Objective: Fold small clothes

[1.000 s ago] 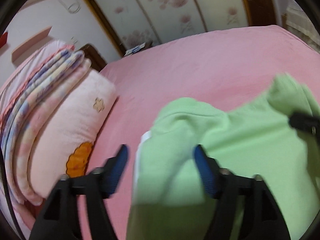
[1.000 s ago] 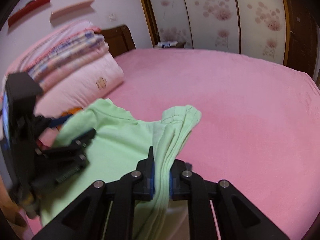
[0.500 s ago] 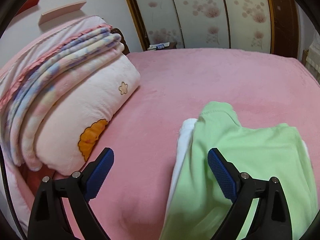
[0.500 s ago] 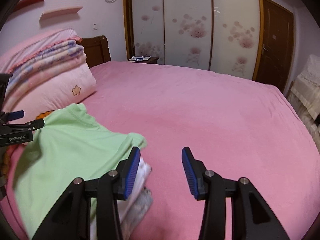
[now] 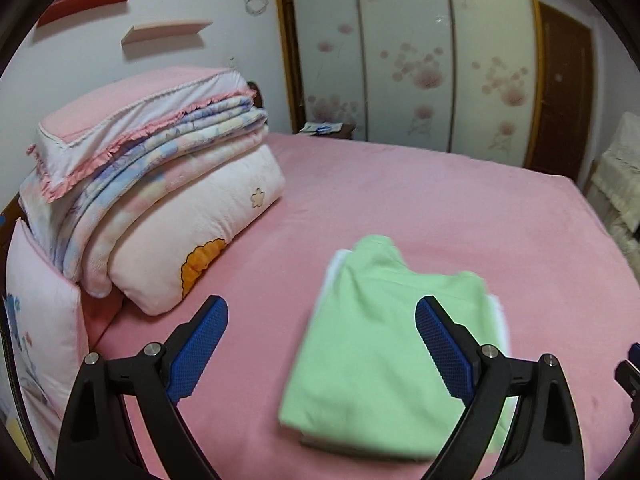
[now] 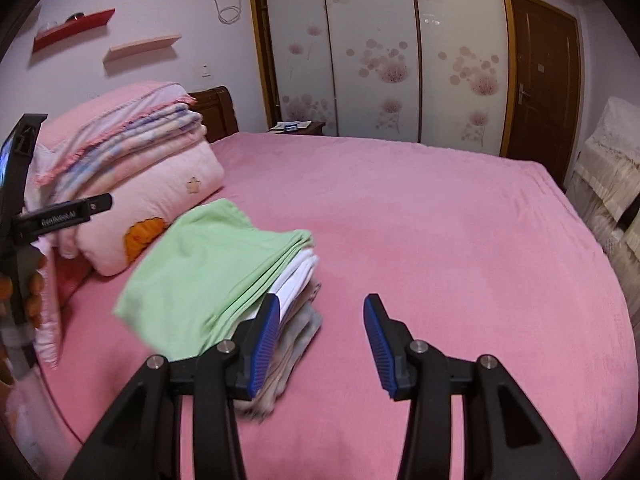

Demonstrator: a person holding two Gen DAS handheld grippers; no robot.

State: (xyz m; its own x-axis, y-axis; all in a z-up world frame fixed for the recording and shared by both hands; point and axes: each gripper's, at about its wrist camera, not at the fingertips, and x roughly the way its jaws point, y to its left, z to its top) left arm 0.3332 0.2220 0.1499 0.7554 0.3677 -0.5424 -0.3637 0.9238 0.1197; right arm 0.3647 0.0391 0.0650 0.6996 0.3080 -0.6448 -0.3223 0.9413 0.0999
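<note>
A folded light-green garment lies flat on top of a small stack of folded clothes on the pink bed. My left gripper hangs above and short of the stack with its blue pads wide apart and nothing between them. My right gripper is open above the bed, just right of the stack, holding nothing. In the right wrist view the left gripper's finger shows at the far left, held by a hand.
A pile of folded quilts and pillows sits at the bed's left by the headboard. A wardrobe with flowered sliding doors and a brown door stand behind. A draped chair is at the right.
Both grippers let go of the green garment, opened and pulled back and up. The garment now rests folded on the stack.
</note>
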